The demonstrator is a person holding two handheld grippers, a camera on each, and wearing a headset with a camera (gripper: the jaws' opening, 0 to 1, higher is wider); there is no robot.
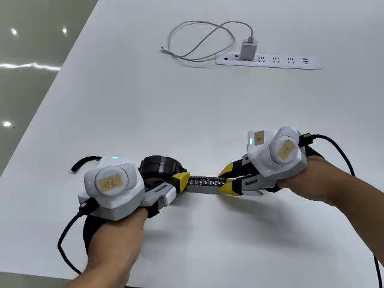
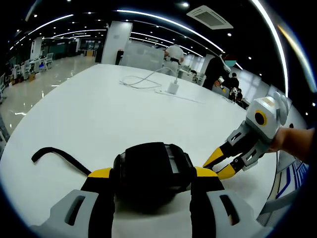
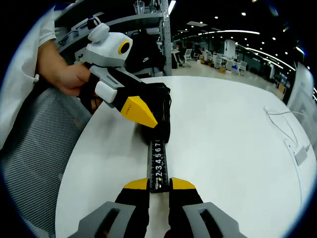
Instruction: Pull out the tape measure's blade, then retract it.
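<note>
Tape measure: the black case (image 1: pixel 161 169) sits low at the white table's (image 1: pixel 180 108) near side, clamped between my left gripper's (image 1: pixel 169 181) jaws. I'd judge it rigid and dense, best held by its flat sides.
Blade: a short run (image 3: pixel 158 166) is out, its end pinched by my right gripper (image 3: pixel 159 184). It's probably thin, springy and slick, so I'd grip near the tip.
Views: the right gripper view lets me read numerals that the head view blurs. The left gripper view gives the trailing strap (image 2: pixel 54 156).
Beyond: the power strip (image 1: pixel 270 60) lies well apart.
</note>
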